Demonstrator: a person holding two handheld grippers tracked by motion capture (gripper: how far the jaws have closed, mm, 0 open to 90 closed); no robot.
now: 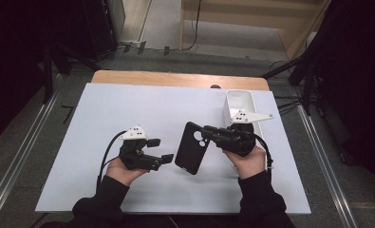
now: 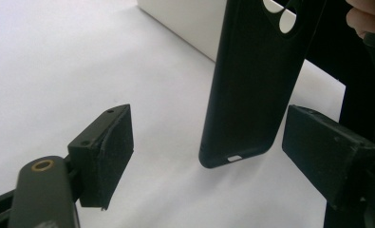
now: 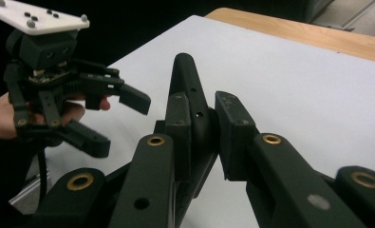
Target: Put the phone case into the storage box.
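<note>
Black phone case (image 1: 193, 148) sits at centre frame in the high view, lifted off the white surface (image 1: 128, 109), clamped at its upper end by the right tool (image 1: 209, 133). Left tool (image 1: 159, 151), lower left of it, gapes wide, touching nothing. White box (image 1: 239, 102) lies upper right.

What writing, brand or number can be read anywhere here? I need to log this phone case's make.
None: the black phone case, held by the right hand-held gripper, shows no print, nor do the white box or the left hand-held gripper.
</note>
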